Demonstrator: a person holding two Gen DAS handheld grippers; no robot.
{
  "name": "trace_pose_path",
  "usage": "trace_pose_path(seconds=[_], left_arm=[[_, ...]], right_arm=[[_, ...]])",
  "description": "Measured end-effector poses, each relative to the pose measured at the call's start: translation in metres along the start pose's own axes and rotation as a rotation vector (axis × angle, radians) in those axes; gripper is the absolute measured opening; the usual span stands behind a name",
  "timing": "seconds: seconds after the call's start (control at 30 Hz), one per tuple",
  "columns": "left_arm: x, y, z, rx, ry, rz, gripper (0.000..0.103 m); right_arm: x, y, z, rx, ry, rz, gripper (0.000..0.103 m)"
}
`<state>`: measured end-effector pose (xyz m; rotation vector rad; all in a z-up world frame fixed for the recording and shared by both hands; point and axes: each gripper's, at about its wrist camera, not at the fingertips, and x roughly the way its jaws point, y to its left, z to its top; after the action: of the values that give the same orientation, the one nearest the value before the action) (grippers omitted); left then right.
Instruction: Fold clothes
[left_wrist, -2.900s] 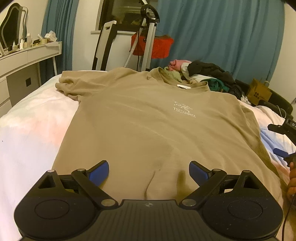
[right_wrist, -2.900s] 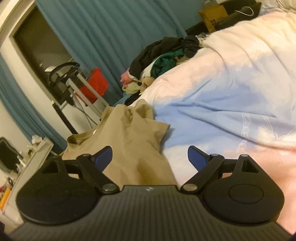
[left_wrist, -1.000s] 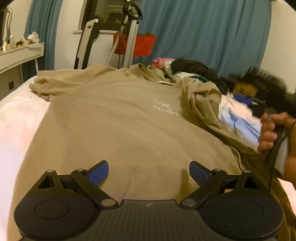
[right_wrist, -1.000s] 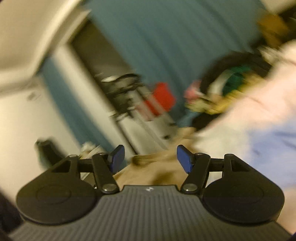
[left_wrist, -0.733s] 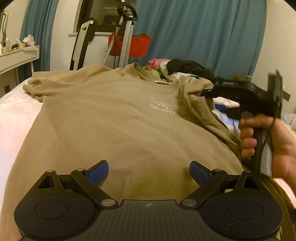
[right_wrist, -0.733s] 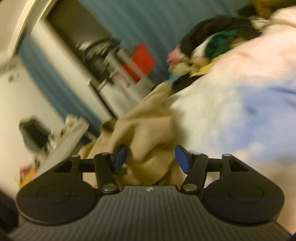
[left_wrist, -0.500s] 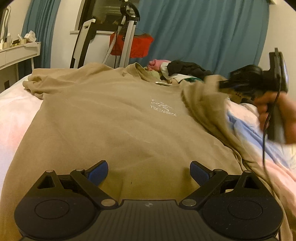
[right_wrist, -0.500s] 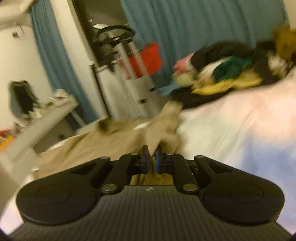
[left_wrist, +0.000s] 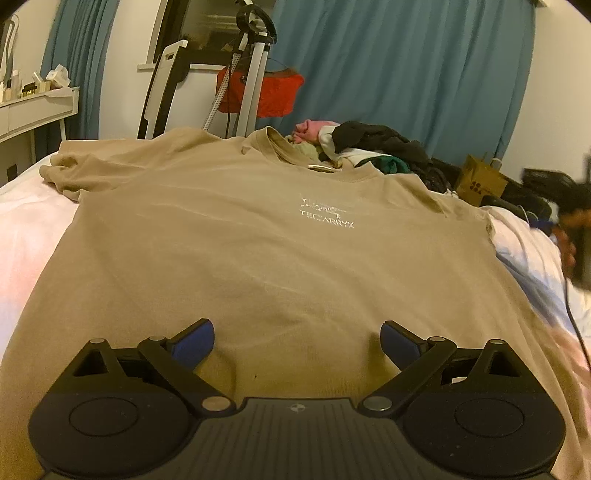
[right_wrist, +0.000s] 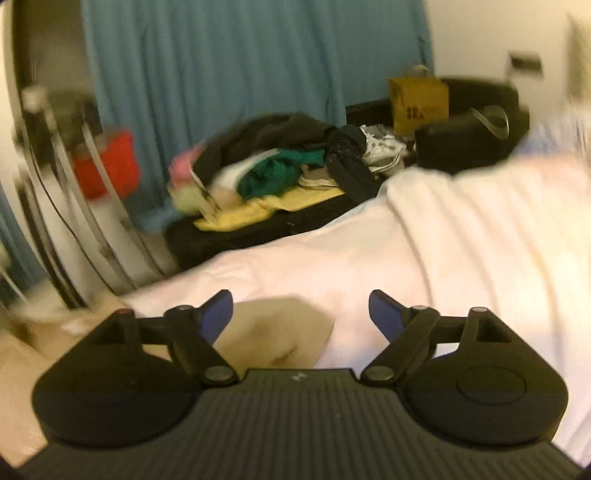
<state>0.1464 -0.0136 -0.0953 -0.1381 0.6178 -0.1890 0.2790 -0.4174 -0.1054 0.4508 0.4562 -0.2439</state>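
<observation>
the shirt lies flat on the bed, under the spread, empty left gripper; the right gripper, fingers apart, holds nothing.

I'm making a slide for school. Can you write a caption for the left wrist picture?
Open left gripper hovers over a tan cotton T-shirt spread flat on a white bed.

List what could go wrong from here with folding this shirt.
1. The far sleeve of the tan T-shirt lies bunched, so a fold now may trap wrinkles.
2. Both the left gripper and right gripper are open, holding nothing, so the cloth is unrestrained.
3. The laundry pile sits near the collar; it could snag.
</observation>
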Motion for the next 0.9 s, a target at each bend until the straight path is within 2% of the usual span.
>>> trace_pose_path(seconds=[0.1,0.13,0.2,0.23,0.27,0.37,0.53,0.6,0.63,0.67,0.73,0.9], left_arm=[[-0.005,0.001,0.0,-0.016,0.004,-0.005,0.098],[-0.007,0.002,-0.001,-0.019,0.003,-0.002,0.098],[-0.011,0.002,-0.002,-0.024,0.002,0.004,0.098],[-0.013,0.003,-0.002,-0.028,0.005,0.004,0.098],[-0.015,0.003,-0.002,-0.032,0.008,0.004,0.098],[-0.018,0.002,-0.003,-0.025,0.003,0.018,0.098],[-0.016,0.0,-0.005,-0.004,-0.008,0.035,0.098],[-0.014,-0.001,-0.006,0.001,-0.003,0.04,0.098],[-0.012,-0.001,-0.007,0.0,0.003,0.042,0.098],[-0.011,0.0,-0.007,0.001,0.006,0.045,0.098],[-0.009,0.001,-0.008,0.001,0.012,0.052,0.098],[-0.011,0.005,-0.009,0.006,0.012,0.052,0.098]], right_arm=[[-0.028,-0.024,-0.036,0.194,0.003,0.14,0.083],[-0.028,-0.03,-0.048,0.253,0.031,0.193,0.083],[-0.015,-0.037,-0.07,0.346,0.141,0.281,0.083],[-0.003,-0.038,-0.079,0.374,0.226,0.307,0.083],[0.007,-0.038,-0.087,0.382,0.275,0.318,0.082],[0.02,-0.029,-0.09,0.326,0.26,0.322,0.083],[0.042,-0.033,-0.093,0.493,0.209,0.474,0.082],[0.046,-0.038,-0.097,0.561,0.184,0.493,0.061],[0.047,-0.041,-0.099,0.595,0.183,0.49,0.032],[0.047,-0.044,-0.1,0.622,0.189,0.47,0.01],[0.039,-0.049,-0.099,0.636,0.185,0.406,0.01],[0.01,-0.056,-0.083,0.622,0.102,0.267,0.01]])
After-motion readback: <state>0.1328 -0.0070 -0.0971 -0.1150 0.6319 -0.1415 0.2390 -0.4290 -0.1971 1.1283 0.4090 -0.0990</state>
